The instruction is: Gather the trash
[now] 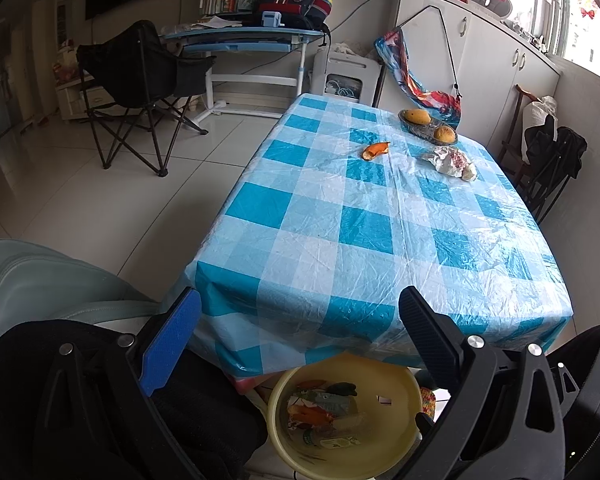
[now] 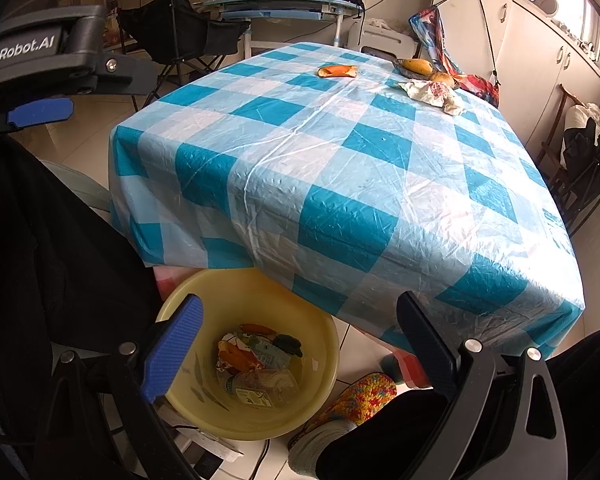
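Observation:
An orange peel (image 1: 375,149) (image 2: 337,71) lies on the far part of the blue checked table (image 1: 360,232) (image 2: 340,168). A crumpled paper wrapper (image 1: 450,162) (image 2: 432,94) sits to its right. Below the table's near edge stands a yellow basin (image 1: 396,388) (image 2: 324,344) holding peels, wrappers and a plastic bottle. My left gripper (image 1: 300,320) is open and empty above the near edge and the basin. My right gripper (image 2: 298,328) is also open and empty, over the basin. The left gripper (image 2: 40,114) shows at the upper left of the right wrist view.
A glass dish (image 1: 428,126) (image 2: 420,70) with mangoes sits at the table's far end beside a colourful bag (image 1: 420,84). A folding chair (image 1: 140,80), a desk (image 1: 244,36) and cabinets (image 1: 480,60) stand beyond. A knitted slipper (image 2: 356,400) and the person's dark clothing are close below.

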`<state>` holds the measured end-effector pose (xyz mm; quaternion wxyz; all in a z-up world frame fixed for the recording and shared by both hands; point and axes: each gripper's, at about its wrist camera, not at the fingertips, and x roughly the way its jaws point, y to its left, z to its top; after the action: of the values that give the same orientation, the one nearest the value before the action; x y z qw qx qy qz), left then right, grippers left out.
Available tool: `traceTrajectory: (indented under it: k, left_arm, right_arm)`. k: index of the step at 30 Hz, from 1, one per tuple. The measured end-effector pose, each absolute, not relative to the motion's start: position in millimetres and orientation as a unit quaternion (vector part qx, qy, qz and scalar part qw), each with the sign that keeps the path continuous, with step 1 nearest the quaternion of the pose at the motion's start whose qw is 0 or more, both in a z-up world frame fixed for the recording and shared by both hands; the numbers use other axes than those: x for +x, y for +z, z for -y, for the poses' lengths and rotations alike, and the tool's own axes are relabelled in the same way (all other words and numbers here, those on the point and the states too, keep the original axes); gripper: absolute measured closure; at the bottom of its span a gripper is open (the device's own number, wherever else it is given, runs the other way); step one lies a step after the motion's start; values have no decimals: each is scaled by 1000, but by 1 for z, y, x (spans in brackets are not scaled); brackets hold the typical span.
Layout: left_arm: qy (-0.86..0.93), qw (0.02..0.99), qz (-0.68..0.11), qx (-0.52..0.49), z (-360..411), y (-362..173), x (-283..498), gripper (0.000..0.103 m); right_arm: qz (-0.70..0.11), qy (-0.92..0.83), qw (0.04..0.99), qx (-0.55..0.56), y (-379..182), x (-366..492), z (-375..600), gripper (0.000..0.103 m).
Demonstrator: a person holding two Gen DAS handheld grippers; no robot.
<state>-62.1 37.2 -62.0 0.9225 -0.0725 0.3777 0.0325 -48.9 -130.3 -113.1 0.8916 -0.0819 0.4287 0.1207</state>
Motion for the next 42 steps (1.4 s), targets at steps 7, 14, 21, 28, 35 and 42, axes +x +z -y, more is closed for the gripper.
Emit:
traceTrajectory:
  k: [7,14,21,28,35,42]
  left_arm:
    - [50,932,-343,-106,-59,-38,-63,7]
    - [48,932,-351,-78,-53,-21,-9,7]
    - [37,927,-368,-65,-47,-18,59,7]
    - [-8,917,-398,-19,-11,-38,117,7]
    - [-44,912,-404,58,42,-57,184,7]
    - [-50,899,-425,92,68,-84,239,9]
  right_arm:
    - [-412,119,900,-75,-90,-19,145,10]
    - [-386,115,911,-93,-65,46,162,10]
    - [-382,97,914,-95,-59,119,187,10]
    - [-389,78,914,-84,-67,190,209,10]
    - [-402,73,911,-54,-80,244,223,10]
    - [-434,90,895,-45,-96,269,226,23]
